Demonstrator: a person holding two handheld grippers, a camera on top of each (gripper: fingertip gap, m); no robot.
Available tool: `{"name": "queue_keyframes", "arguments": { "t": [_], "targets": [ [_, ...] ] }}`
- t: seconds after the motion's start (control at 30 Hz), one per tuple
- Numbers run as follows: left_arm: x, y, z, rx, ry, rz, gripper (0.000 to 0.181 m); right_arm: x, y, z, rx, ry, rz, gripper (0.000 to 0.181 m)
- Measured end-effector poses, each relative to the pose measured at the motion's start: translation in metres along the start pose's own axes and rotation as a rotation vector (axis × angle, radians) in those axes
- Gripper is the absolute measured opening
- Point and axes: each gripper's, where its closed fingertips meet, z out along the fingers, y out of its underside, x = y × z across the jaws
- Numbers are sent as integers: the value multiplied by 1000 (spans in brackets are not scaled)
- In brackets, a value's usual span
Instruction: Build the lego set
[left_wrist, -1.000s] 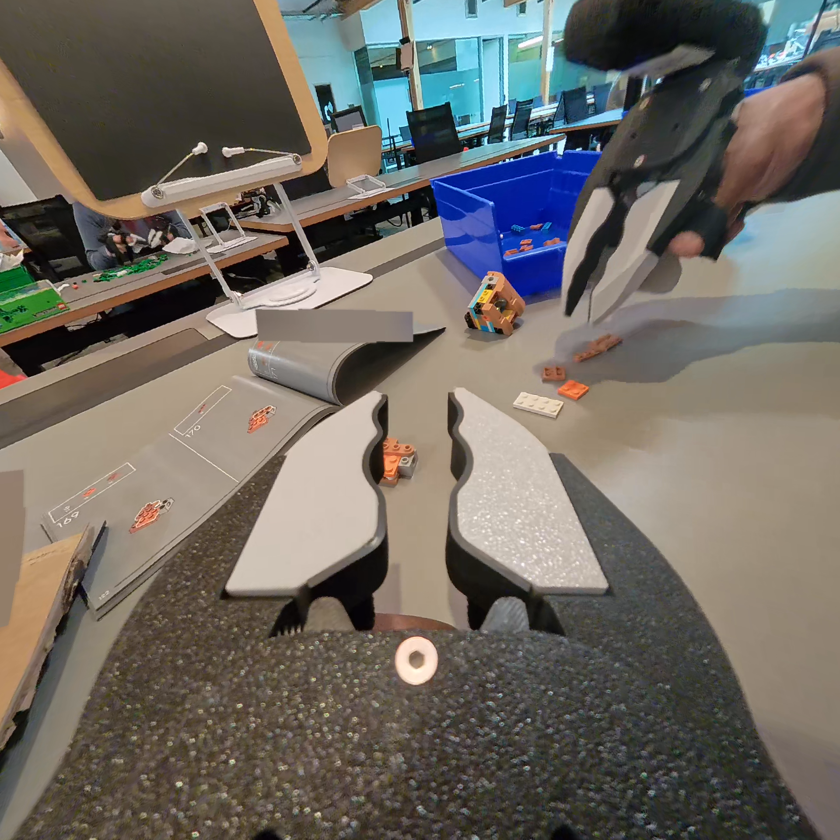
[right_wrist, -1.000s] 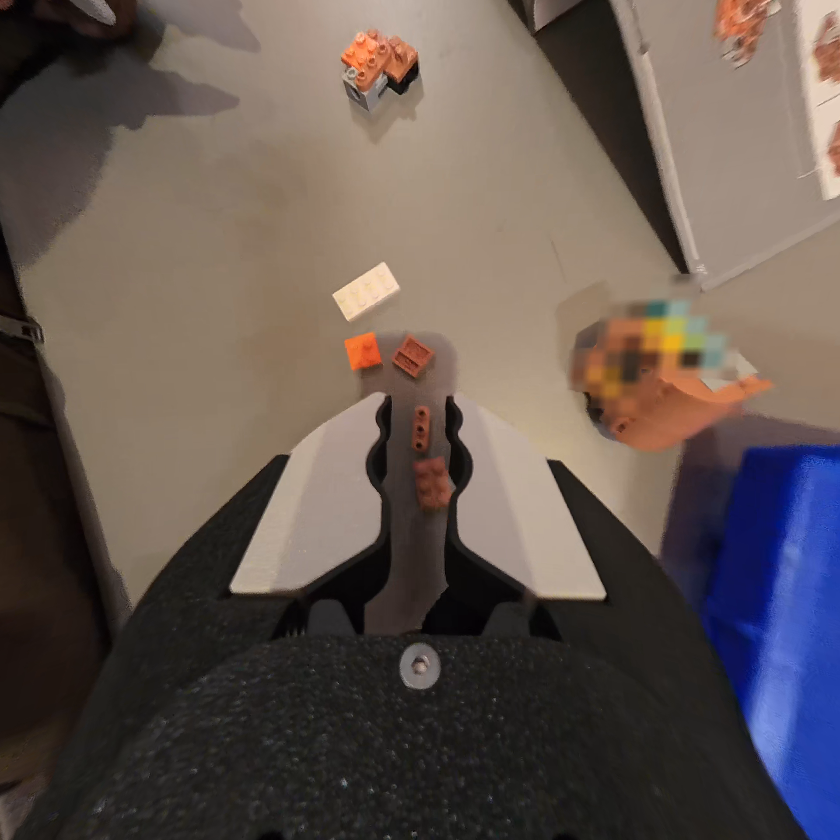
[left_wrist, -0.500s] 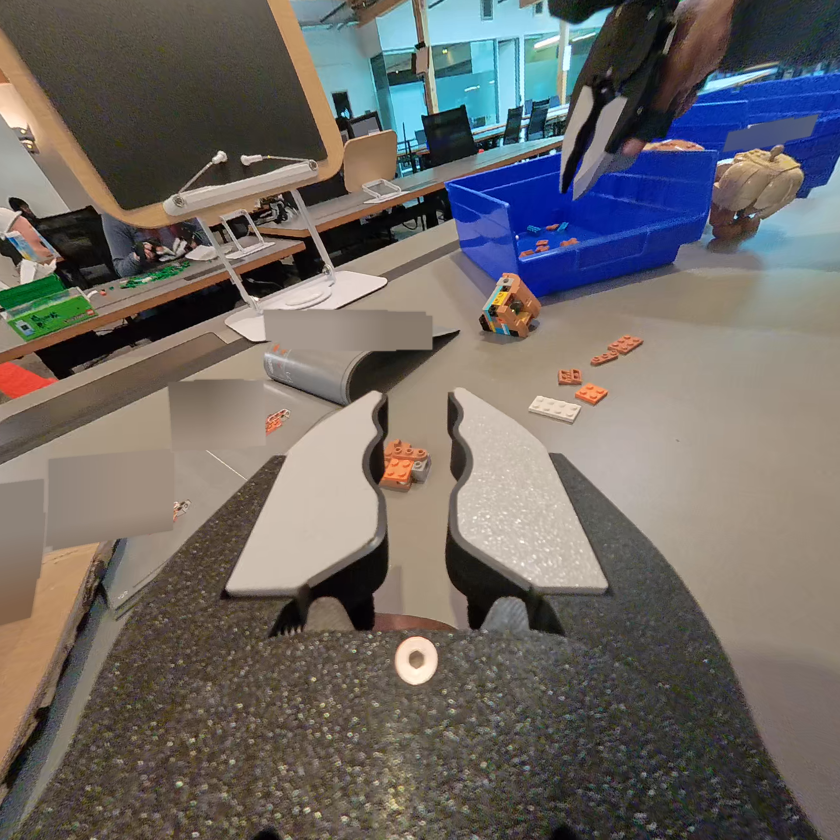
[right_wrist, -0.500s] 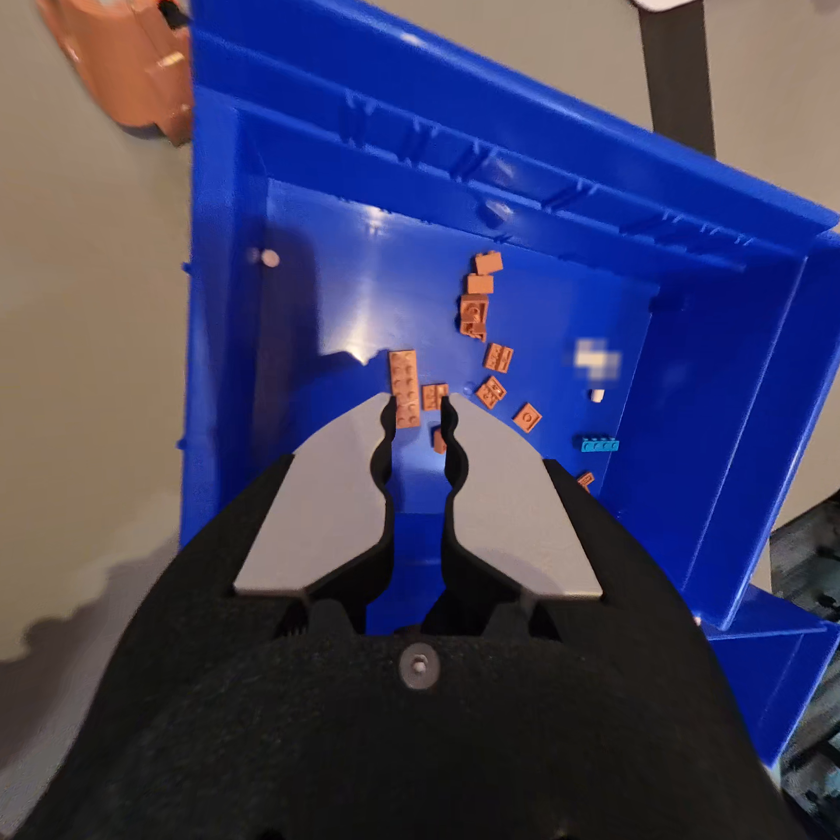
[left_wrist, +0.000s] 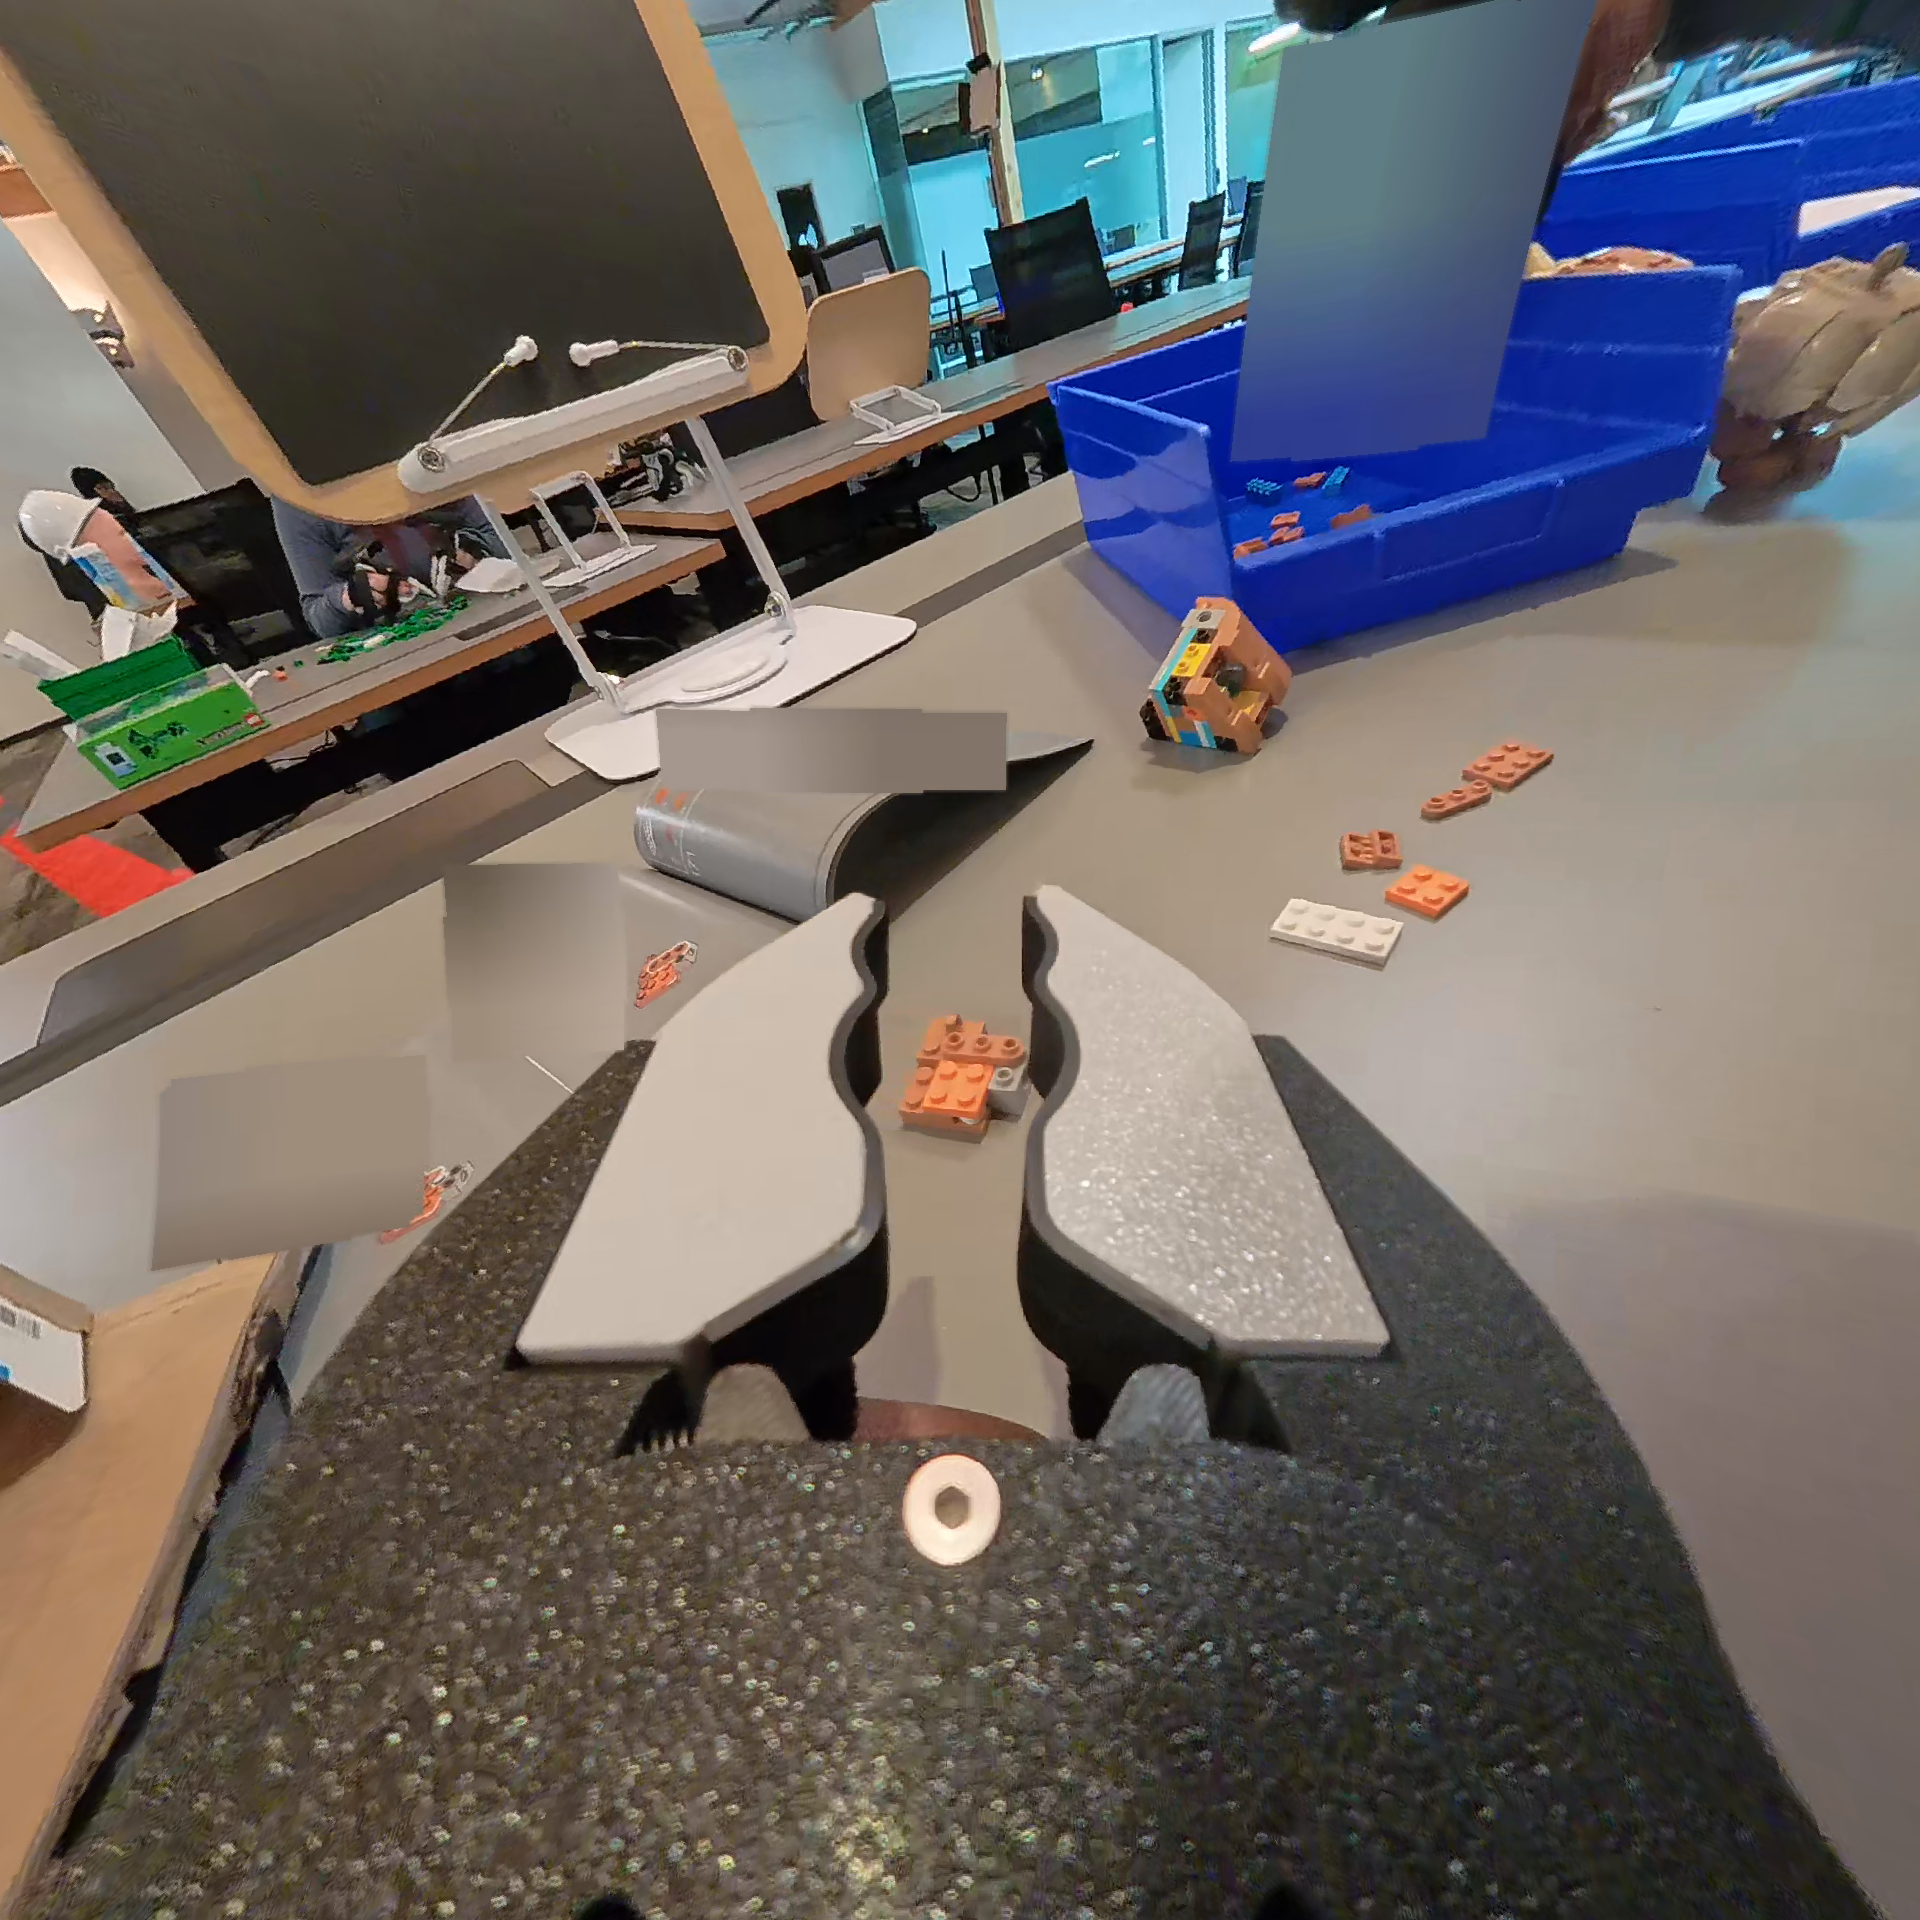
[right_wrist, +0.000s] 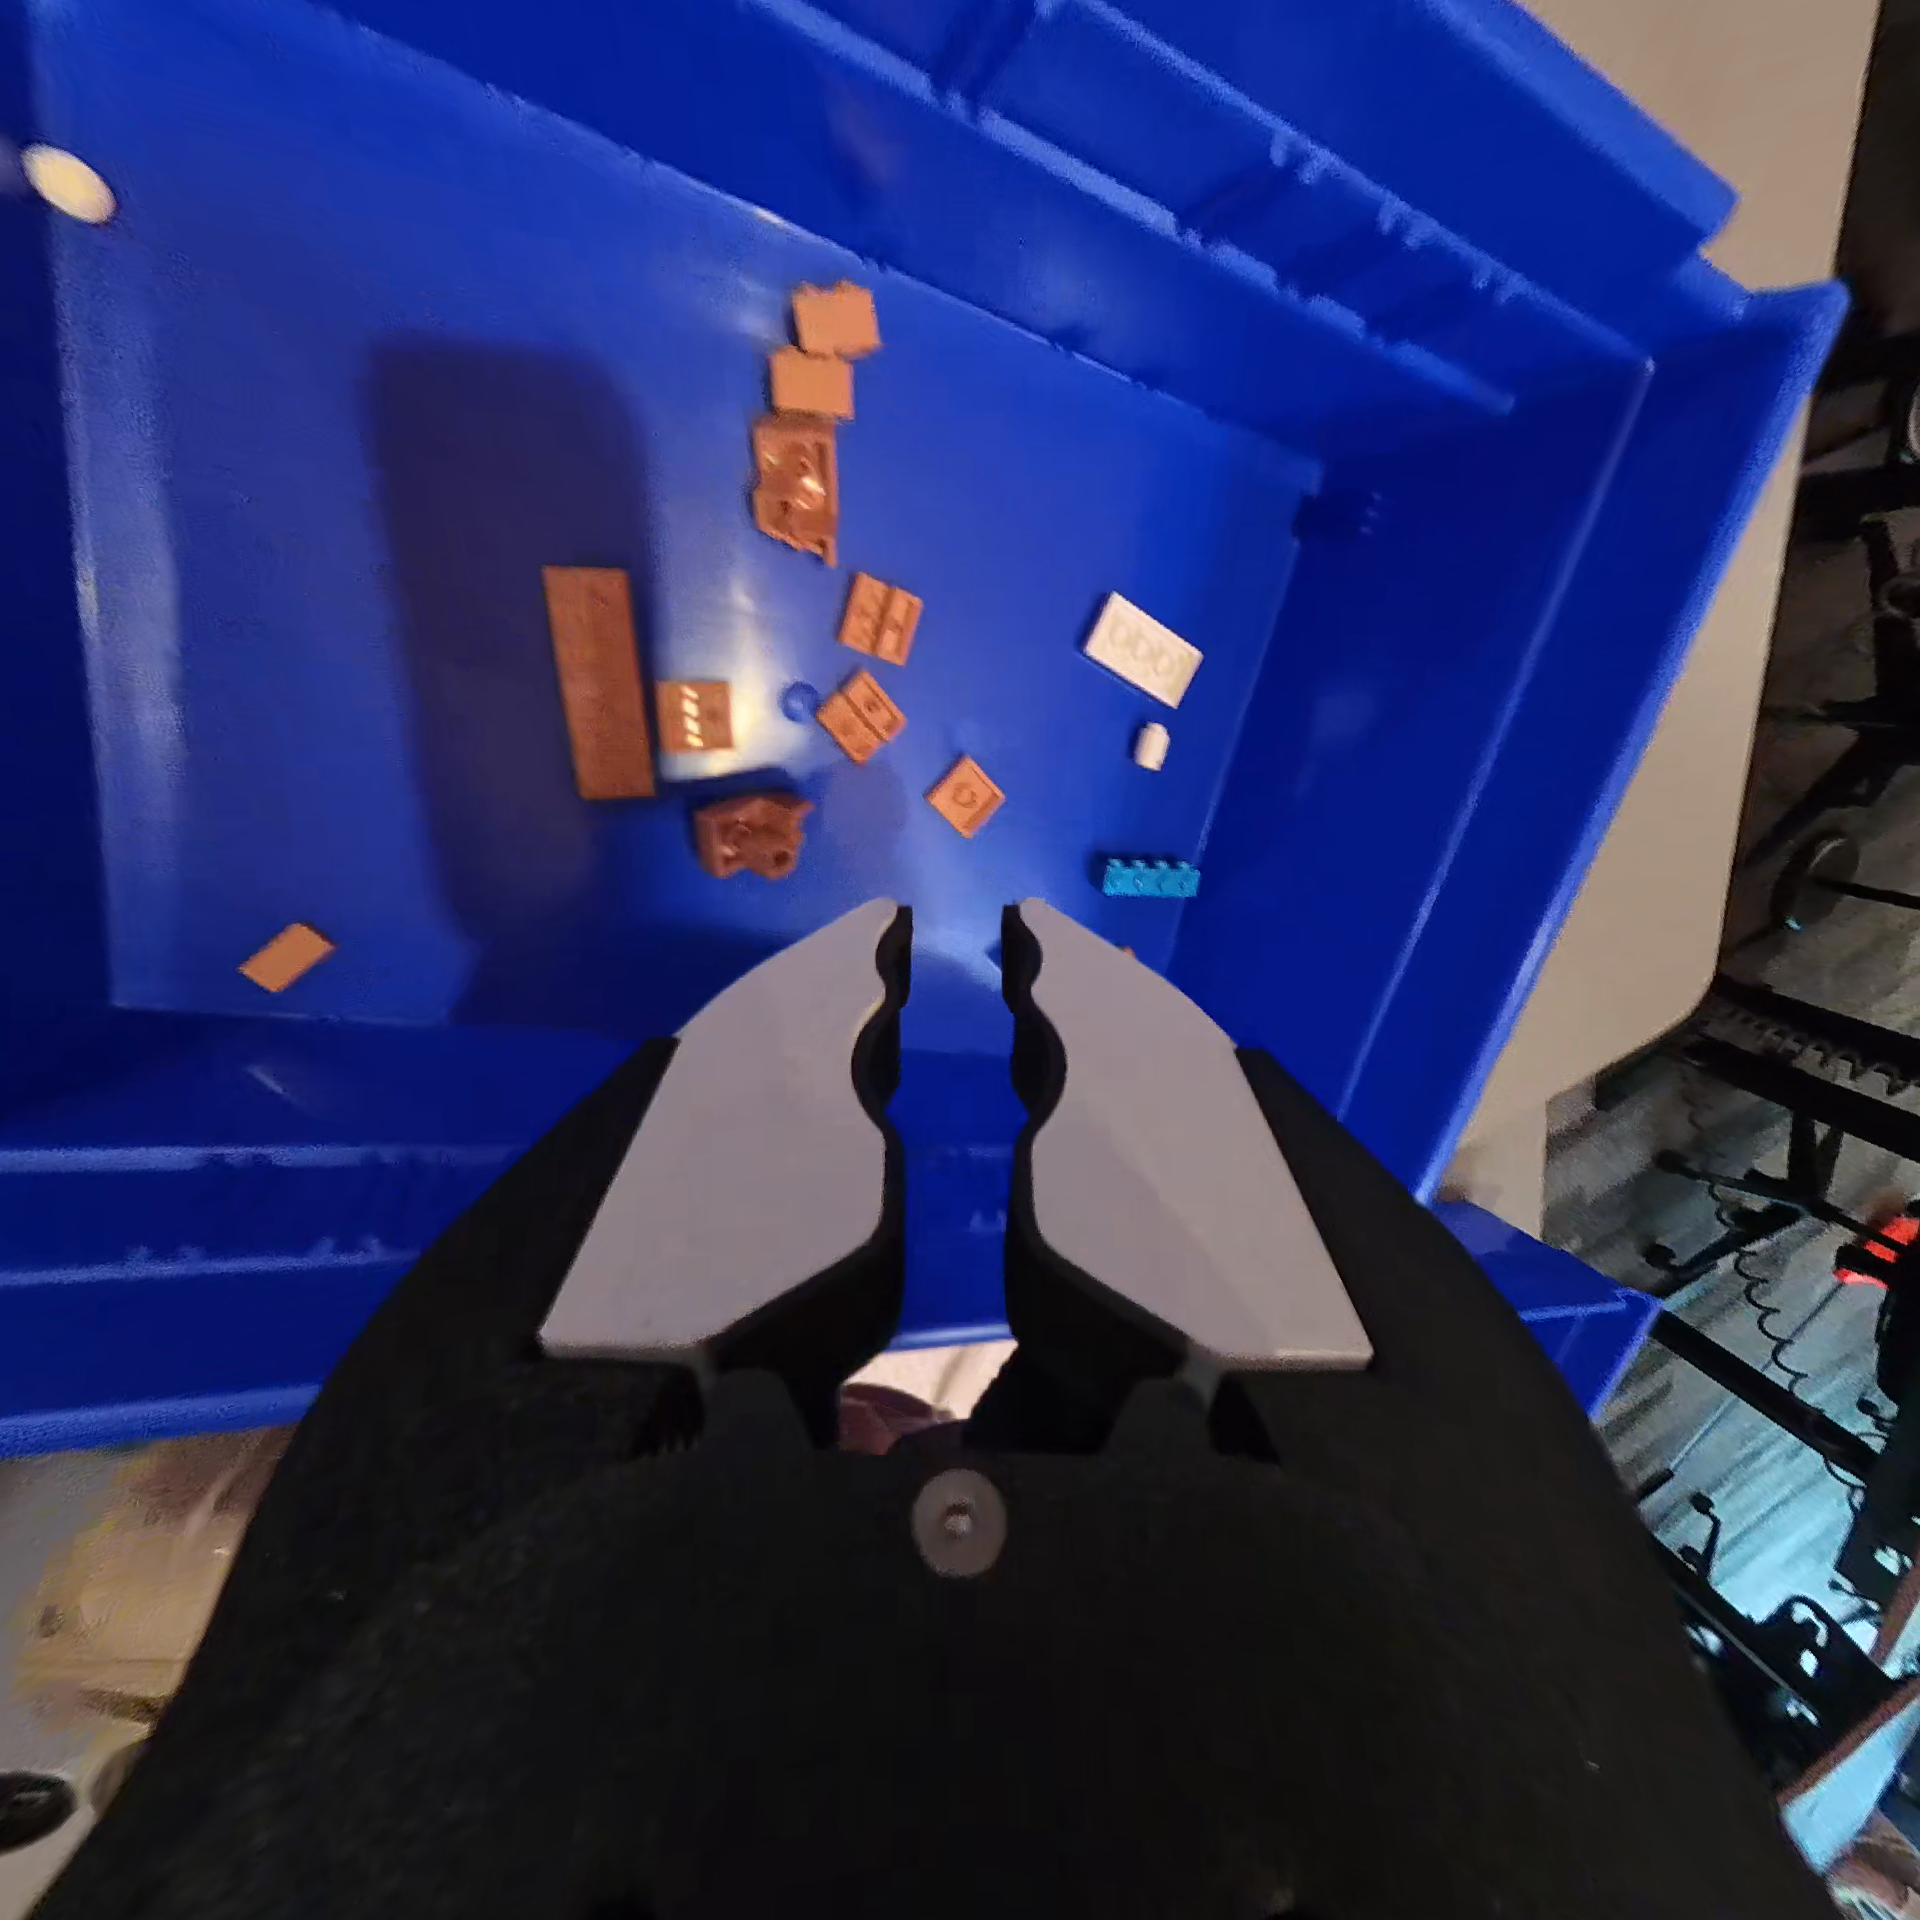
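My left gripper (left_wrist: 954, 906) is open and empty, low over the grey table, with a small orange and grey brick assembly (left_wrist: 964, 1078) lying between its fingers. Loose plates lie to the right: a white one (left_wrist: 1336, 932), an orange one (left_wrist: 1427, 890) and brown ones (left_wrist: 1507, 765). A brown and teal sub-build (left_wrist: 1216, 688) lies near the blue bin (left_wrist: 1455, 582). My right gripper (right_wrist: 956, 914) is open and empty above the blue bin's floor (right_wrist: 312, 520), over several brown plates (right_wrist: 596, 682), a white plate (right_wrist: 1142, 648) and a teal brick (right_wrist: 1149, 878).
An open instruction booklet (left_wrist: 790, 847) lies left of the assembly. A tablet on a white stand (left_wrist: 727, 665) stands behind it. A cardboard box (left_wrist: 94, 1455) sits at the left edge. A tan and brown model (left_wrist: 1839, 364) stands beside the bin. People work at far tables. My right fingertips sit around 50 cm from my left ones.
My right gripper has moved from above the loose plates on the table to over the blue bin and lower into it. My left gripper has edged closer to the orange assembly.
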Motion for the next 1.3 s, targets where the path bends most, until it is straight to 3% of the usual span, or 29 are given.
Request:
{"name": "queue_keyframes", "arguments": {
  "t": [0.2, 0.37, 0.5, 1.0, 1.3],
  "targets": [
    [-4, 2, 6, -16, -21, 29, 24, 31, 20, 9, -77, 71, 45, 13],
    [-3, 5, 9, -36, -34, 60, 24, 42, 46, 38, -259, 44, 405, 9],
    [-1, 3, 7, -15, -43, 89, 24, 48, 51, 49, -307, 61, 501, 10],
    [2, -13, -13, 73, -33, 38, 23, 48, 59, 72, -544, -26, 562, 13],
    [5, -21, -18, 112, -23, 40, 23, 50, 66, 81, -576, -42, 621, 6]
  ]
}}
